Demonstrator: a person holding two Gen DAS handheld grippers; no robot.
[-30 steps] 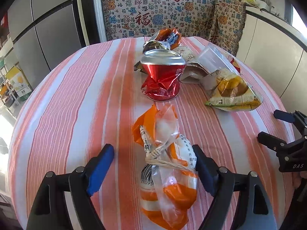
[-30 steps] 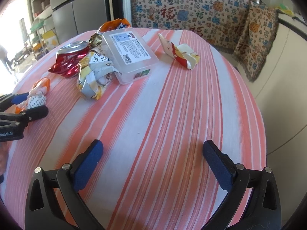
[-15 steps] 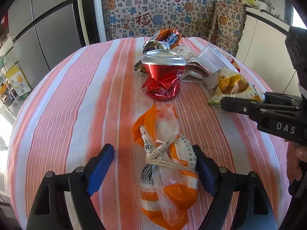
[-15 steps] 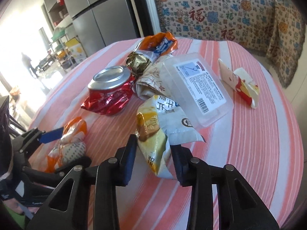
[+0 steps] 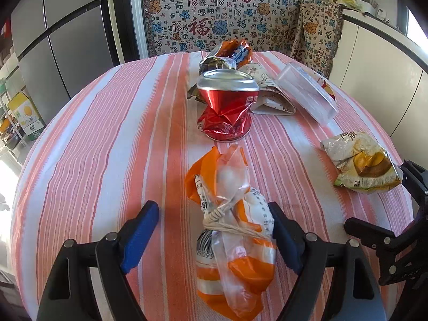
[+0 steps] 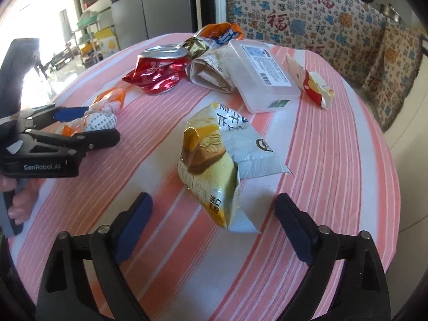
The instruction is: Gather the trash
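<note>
Yellow packet (image 6: 214, 160) now dragged near, right gripper (image 6: 214, 222) just reopened around it; left gripper (image 5: 214, 230) spread astride orange wrapper (image 5: 235, 240); crinkly film may slip

The counter's (image 6: 334, 160) near right side lies bare, and so does its broad left side in the left wrist view. Down the middle stands a crowd: tied bag (image 5: 235, 235), crushed can (image 5: 227, 107), wrappers (image 5: 227, 56), folded paper (image 6: 208, 72) and plastic box (image 6: 262, 75), touching or just beside one another. The yellow packet (image 6: 214, 165) lies apart, with open cloth all round it. A red carton (image 6: 310, 83) sits just beside the box.
</note>
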